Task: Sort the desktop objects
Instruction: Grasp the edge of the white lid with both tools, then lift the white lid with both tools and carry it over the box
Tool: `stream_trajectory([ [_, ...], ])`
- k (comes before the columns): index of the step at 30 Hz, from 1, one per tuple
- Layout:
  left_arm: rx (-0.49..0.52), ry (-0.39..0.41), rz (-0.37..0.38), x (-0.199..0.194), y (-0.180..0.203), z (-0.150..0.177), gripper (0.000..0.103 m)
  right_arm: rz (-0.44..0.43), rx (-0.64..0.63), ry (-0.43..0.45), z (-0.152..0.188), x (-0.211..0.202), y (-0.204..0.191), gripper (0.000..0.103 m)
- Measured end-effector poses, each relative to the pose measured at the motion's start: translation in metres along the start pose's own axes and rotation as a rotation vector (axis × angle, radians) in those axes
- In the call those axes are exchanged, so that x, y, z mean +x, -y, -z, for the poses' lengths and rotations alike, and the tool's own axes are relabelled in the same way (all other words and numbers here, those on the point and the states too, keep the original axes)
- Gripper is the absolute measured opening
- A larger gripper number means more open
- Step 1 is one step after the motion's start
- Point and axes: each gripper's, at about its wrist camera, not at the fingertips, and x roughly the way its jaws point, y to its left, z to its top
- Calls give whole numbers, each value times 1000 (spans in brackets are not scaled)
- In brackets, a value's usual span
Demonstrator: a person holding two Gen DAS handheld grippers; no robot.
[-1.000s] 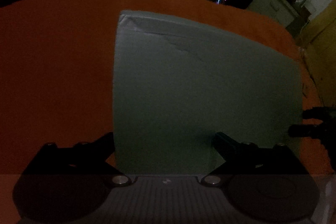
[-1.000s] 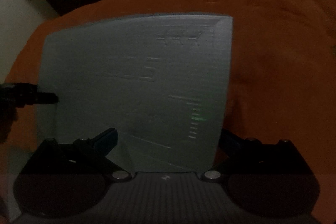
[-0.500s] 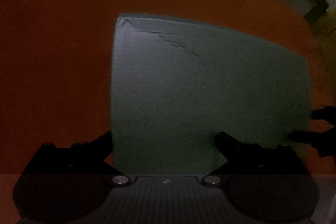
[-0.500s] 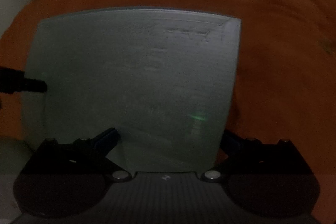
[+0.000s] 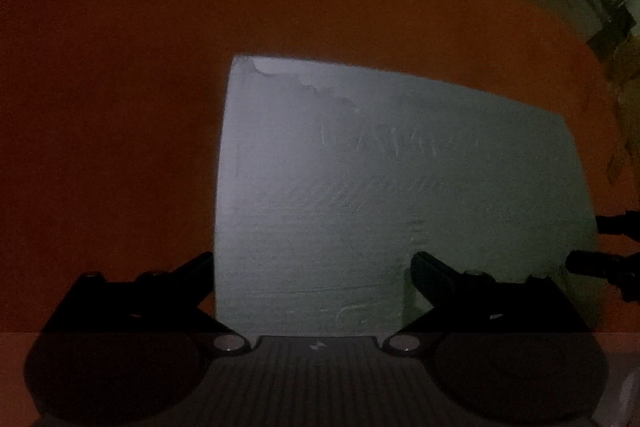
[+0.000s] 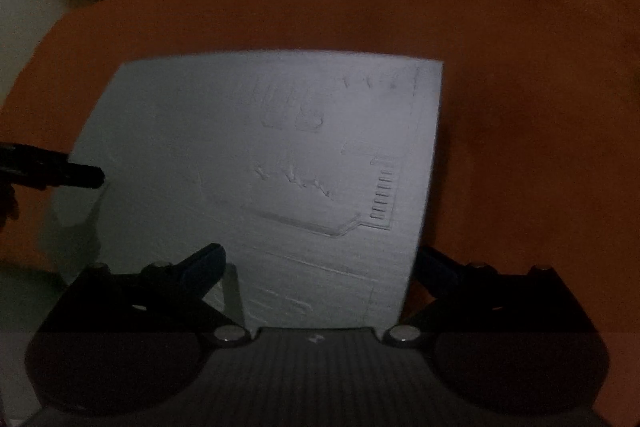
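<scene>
A: Dim light, but the left wrist view is clear enough. The left gripper (image 5: 312,263) sits low in the frame with its fingers (image 5: 192,267) spread wide, one on each side of the near edge of a pale grey flat box (image 5: 392,195).

B: Gripping it?

A: Can't tell. The left finger's tip meets the box's left edge, the right one lies over its face, and nothing shows whether they press.

B: Where is the box?

A: Centre and right of the frame, against the orange desk (image 5: 112,107) cover. Its upper left corner looks scuffed or torn. At the right edge, two dark fingers of the other tool poke in at the box's side.

B: And the right wrist view?

A: Same story mirrored. The right gripper (image 6: 320,263) is low in the frame, fingers (image 6: 204,263) wide apart, straddling the box (image 6: 248,155) near its lower right corner. Embossed marks show on the upper right of its face. The orange desk (image 6: 520,67) fills the rest, with the left tool's finger reaching in at mid left, touching the box edge.
</scene>
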Motion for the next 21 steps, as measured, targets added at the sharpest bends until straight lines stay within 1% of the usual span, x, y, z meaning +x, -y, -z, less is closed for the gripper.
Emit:
stream_trajectory([
  [4,44,30,-12,-27,10,0,101,2,4,32,-6,-25,1,102],
  [6,41,51,-10,-45,13,-1,101,3,16,52,-7,-37,0,102],
  [11,77,132,-21,-101,26,1,101,9,59,116,-16,-80,-6,102],
  [16,113,193,-21,-168,38,18,101,24,71,178,-27,-144,-15,102],
  [18,122,210,-22,-194,47,27,101,23,91,202,-28,-173,-27,102],
  [21,121,221,-37,-223,64,37,102,49,83,206,-22,-204,-48,102],
])
